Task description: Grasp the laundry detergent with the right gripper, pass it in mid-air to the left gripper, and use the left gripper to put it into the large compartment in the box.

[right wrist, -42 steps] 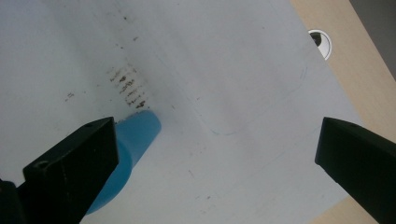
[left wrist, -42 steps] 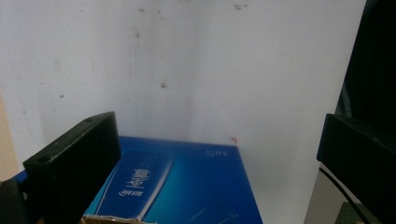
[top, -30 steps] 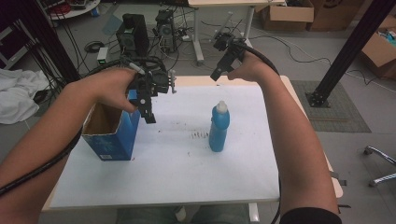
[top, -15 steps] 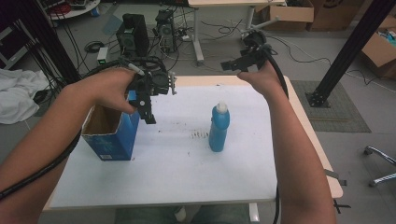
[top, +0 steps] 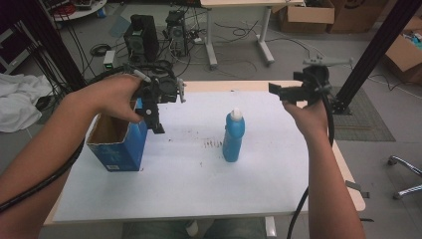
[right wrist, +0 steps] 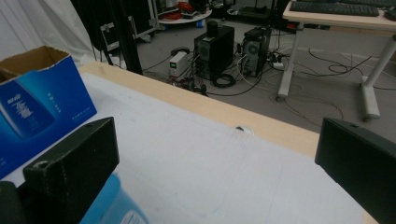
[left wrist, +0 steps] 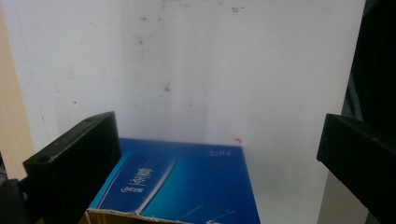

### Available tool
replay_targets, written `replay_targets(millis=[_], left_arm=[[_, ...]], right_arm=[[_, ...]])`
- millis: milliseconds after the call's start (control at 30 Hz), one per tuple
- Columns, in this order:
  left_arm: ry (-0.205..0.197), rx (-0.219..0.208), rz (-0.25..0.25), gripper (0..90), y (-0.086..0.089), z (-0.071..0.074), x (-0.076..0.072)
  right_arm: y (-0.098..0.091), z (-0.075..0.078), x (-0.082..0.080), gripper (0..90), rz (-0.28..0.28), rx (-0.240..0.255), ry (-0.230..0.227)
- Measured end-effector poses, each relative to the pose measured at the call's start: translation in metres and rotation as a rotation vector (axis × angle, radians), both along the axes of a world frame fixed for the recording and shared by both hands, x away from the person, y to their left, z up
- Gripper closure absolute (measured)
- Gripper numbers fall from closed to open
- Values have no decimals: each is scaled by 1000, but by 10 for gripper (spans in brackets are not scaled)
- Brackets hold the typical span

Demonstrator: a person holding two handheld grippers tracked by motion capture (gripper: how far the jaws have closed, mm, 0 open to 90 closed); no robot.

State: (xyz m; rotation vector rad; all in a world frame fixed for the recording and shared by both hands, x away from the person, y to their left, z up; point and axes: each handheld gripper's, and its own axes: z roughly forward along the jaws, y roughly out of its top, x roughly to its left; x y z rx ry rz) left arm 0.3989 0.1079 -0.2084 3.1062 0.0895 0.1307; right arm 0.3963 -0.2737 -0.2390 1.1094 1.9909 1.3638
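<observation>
Both grippers open, nothing held; blue carton and blue bottle stand on white table.
High view: left gripper (top: 158,124) hangs jaws-down just over the right rim of the open-topped blue carton (top: 119,147) at table (top: 199,189) left; blue bottle (top: 233,137) with white cap upright mid-table, apart from carton; right gripper (top: 276,90) raised above far right edge, jaws pointing left, well clear of bottle. Left gripper view: jaws spread wide, carton (left wrist: 182,186) top edge between them below, white tabletop beyond. Right gripper view: jaws spread, empty; carton (right wrist: 39,107) at left, bottle's blue shoulder (right wrist: 116,205) by left jaw, computer towers (right wrist: 219,46) on floor behind.
</observation>
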Motion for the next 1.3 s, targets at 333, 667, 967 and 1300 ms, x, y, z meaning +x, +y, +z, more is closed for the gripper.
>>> replay_targets(millis=[333,667,967,1300], left_arm=[[-11,-2,2,1,5,3,4],[2,-9,-6,1,8,-6,3],[-5,-4,-15,1,1,-3,1],[-10,-4,-27,1,-4,-1,-4]], right_arm=[[2,-55,-57,0,-37,120,-38],[36,-102,-106,0,-27,110,-41],[65,-146,-106,0,-20,60,3],[93,-174,-91,0,-30,6,28]])
